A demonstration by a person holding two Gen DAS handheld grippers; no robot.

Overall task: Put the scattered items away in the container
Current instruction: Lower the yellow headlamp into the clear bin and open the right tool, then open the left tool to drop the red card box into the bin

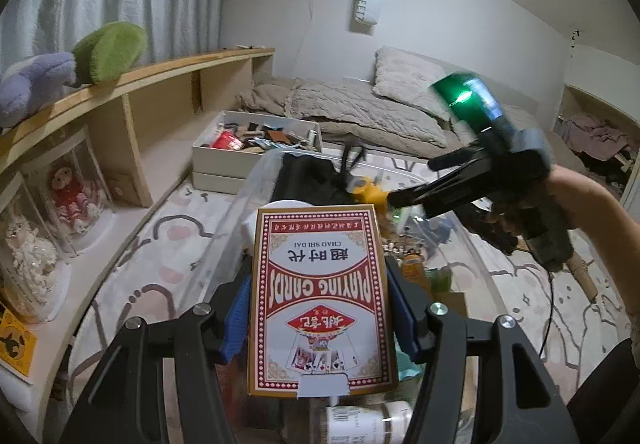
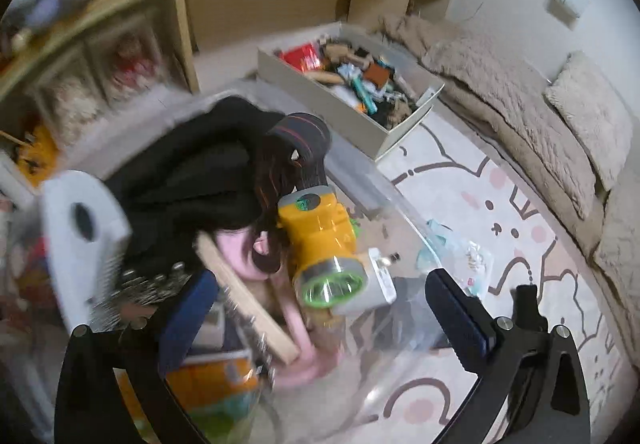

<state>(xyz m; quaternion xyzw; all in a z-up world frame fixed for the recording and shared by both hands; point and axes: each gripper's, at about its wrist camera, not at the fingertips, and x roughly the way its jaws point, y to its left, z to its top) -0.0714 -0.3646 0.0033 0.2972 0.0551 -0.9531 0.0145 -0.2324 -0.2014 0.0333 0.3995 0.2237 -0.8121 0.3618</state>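
- The left claw (image 1: 320, 308) grips a red-and-white cardboard box of playing cards (image 1: 322, 296) by its 2 long edges, blue pads (image 1: 239, 314) pressed against the sides.
- The box's long axis runs forward along the fingers, flap end nearest the camera, print upside down; it hangs over the clear plastic container (image 1: 256, 180).
- The right claw (image 2: 320, 308) stands wide open with nothing between its blue pads (image 2: 460, 318), tilted down over the container (image 2: 404, 212).
- Just beyond it, a yellow plastic flashlight (image 2: 320, 236) with a silver rim and green lens lies in the container, lens toward the camera, touching black fabric (image 2: 192, 172).
- Beside it lie a wooden strip (image 2: 244, 292) and a white plastic piece (image 2: 80, 240).
- A white open cardboard box (image 2: 320, 100) of clutter sits beyond on the patterned rug (image 2: 500, 204).
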